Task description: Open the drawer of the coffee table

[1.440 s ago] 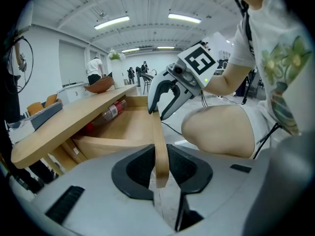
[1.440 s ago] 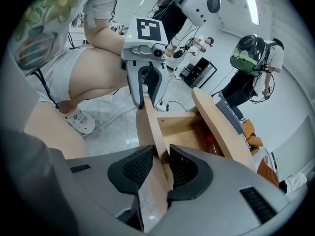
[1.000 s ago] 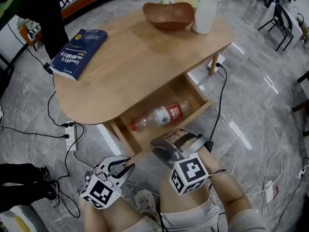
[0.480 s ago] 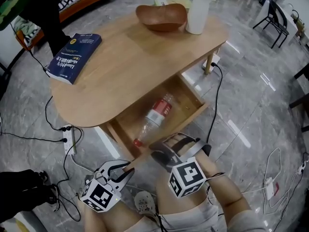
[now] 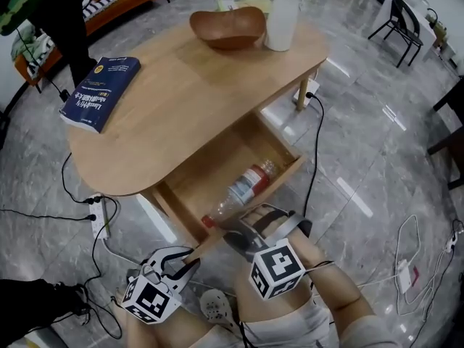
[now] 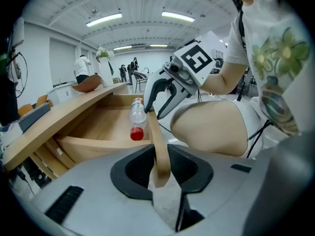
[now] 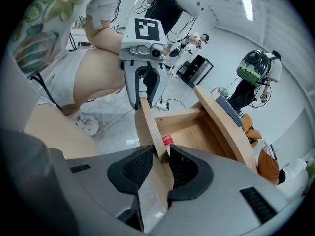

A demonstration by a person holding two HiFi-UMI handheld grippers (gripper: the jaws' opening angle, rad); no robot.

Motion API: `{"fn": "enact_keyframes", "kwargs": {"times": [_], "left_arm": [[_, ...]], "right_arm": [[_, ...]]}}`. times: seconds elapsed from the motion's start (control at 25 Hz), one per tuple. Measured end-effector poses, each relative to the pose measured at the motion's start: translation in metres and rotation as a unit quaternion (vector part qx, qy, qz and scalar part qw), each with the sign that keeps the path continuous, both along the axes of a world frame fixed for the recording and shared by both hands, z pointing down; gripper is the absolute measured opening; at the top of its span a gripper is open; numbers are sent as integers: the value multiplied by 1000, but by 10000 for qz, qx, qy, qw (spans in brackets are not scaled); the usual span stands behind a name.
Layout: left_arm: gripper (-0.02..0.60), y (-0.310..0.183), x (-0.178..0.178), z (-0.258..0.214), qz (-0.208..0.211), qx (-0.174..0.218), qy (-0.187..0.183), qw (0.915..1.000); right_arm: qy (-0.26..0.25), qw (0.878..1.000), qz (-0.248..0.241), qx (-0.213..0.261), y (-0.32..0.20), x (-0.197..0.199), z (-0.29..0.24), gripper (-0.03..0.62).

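Observation:
The light wooden coffee table (image 5: 181,93) has its drawer (image 5: 203,183) pulled out toward me. A clear plastic bottle (image 5: 243,191) with a red cap (image 6: 136,133) lies loose inside. My left gripper (image 5: 187,258) sits at the left end of the drawer front (image 5: 286,176), and its jaws have just been opening a little with the panel (image 6: 156,141) still between them, touching both pads. My right gripper (image 5: 255,220) is shut on the same panel (image 7: 147,124) further right. Each gripper shows in the other's view: the right one (image 6: 160,100) and the left one (image 7: 142,90).
On the tabletop lie a blue book (image 5: 100,93), a wooden bowl (image 5: 227,26) and a white cylinder (image 5: 281,9). Black cables (image 5: 319,143) and a power strip (image 5: 101,216) run over the grey tiled floor. My knees are right behind the grippers. Dark chairs (image 5: 395,20) stand far right.
The bottle has rolled and swung round inside the drawer, from crosswise to diagonal. Both grippers stay on the drawer front. The view has tilted slightly.

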State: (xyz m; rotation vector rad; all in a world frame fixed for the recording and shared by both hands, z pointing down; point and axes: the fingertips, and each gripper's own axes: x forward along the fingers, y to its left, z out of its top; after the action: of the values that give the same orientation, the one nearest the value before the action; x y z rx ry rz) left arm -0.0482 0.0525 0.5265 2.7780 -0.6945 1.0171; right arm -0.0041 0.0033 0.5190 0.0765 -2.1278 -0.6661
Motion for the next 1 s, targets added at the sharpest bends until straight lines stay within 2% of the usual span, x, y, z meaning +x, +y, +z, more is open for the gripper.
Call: {"fn": "enact_keyframes", "kwargs": {"times": [0.44,1.0], "left_arm": [[89,3,2,0,-72,15,151,9999],[89,12,7,4,-25,-78,118,9999]], "right_arm": [[-87,9998,155,-99,3,3,0,109],[-144,9995,143,-253,13,8,4,109]]}}
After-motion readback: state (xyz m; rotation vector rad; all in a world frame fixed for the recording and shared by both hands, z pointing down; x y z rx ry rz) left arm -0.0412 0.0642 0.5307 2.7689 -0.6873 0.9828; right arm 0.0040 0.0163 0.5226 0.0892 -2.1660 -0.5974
